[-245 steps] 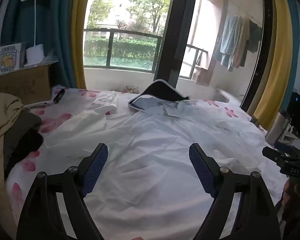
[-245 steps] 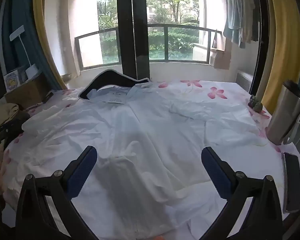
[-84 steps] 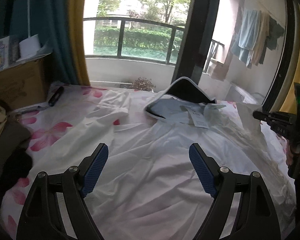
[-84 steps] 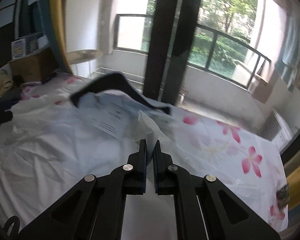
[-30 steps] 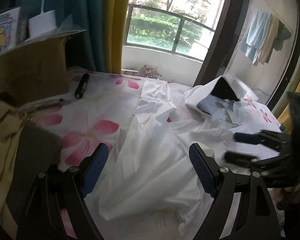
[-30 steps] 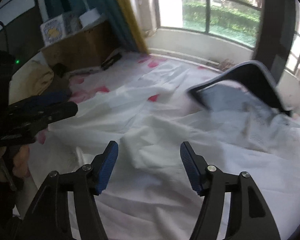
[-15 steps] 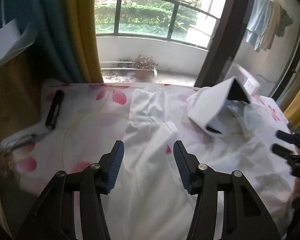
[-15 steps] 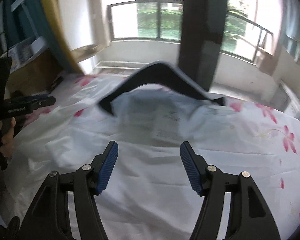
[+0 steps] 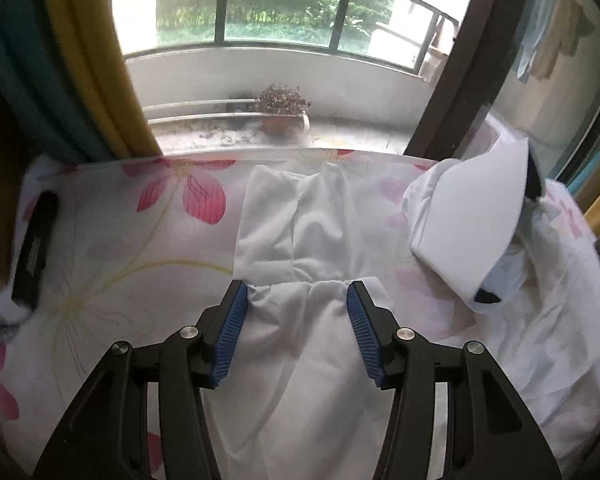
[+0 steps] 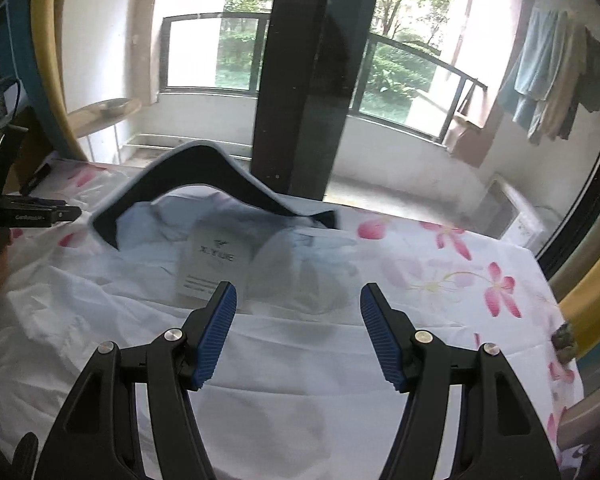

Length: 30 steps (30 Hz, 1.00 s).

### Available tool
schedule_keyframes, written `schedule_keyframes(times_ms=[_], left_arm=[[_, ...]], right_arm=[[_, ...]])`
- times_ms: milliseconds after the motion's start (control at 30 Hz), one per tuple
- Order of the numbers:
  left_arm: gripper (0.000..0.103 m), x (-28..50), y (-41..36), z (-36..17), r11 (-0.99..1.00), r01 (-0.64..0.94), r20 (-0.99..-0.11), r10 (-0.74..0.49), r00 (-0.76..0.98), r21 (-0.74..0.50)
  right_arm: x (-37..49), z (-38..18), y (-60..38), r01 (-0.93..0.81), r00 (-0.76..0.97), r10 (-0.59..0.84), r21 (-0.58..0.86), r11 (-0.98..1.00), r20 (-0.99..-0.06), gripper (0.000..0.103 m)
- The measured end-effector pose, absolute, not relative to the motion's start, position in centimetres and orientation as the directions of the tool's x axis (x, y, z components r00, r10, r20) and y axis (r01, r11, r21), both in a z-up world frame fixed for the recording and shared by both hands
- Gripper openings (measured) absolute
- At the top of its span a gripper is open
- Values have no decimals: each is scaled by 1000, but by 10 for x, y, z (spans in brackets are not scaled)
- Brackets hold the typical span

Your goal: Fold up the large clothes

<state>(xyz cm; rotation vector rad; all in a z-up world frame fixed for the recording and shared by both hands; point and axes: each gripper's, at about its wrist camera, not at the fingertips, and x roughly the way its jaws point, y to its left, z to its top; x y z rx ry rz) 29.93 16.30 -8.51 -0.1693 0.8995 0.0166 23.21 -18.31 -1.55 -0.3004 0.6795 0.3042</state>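
Bed (image 9: pixel 100 240), flowered sheet: carried all items. Garment (image 10: pixel 280 380), white, large: spread across the bed, collar (image 10: pixel 204 176) at far side, sleeve (image 9: pixel 300 220) stretched toward far edge. Left tongs (image 9: pixel 296 312): spread, straddling the sleeve, pads not pressing. Right tongs (image 10: pixel 300 312): spread, above the garment, near its label (image 10: pixel 212 264). Remote (image 9: pixel 36 248): black, far left.

A bed covered by a white sheet (image 9: pixel 100 280) printed with pink flowers is seen below a window. A large white garment (image 9: pixel 300 240) is spread across it, one sleeve laid out toward the far edge, the stiff collar (image 10: pixel 204 168) raised at the far side. A paper tag (image 10: pixel 212 264) rests inside the collar. A black remote-like object (image 9: pixel 36 248) lies near the left edge.
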Motion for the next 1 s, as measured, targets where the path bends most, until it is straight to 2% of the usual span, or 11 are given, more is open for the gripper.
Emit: schedule_keyframes(times_ms=[67,100,133,233,633,1000], left_arm=[[40,299,159,-86,991,-88,-779,-27,627,-105],[22,297,157,-85,993,-89,-780,-8,626,-82],[9,297,157,-85,993,-81,-781,-17,624,-87],[2,292,162,-79,987,-79,-769,-60,636,-143],[2,244,138,5,987,-91,-595,-8,804,-135],[2,226,81,58,989,-41,-507,-38,861,-144]], right_arm=[[231,-15,-188,-359,741,165,-177,916,-650,65],[231,-14,-190,-354,743,159,-180,918,-650,65],[230,-14,-193,-346,746,153,-181,921,-648,65],[227,-11,-202,-327,749,150,-164,931,-646,65],[205,1,-245,-263,764,131,-119,958,-631,65],[192,7,-287,-261,779,154,-91,961,-607,65]])
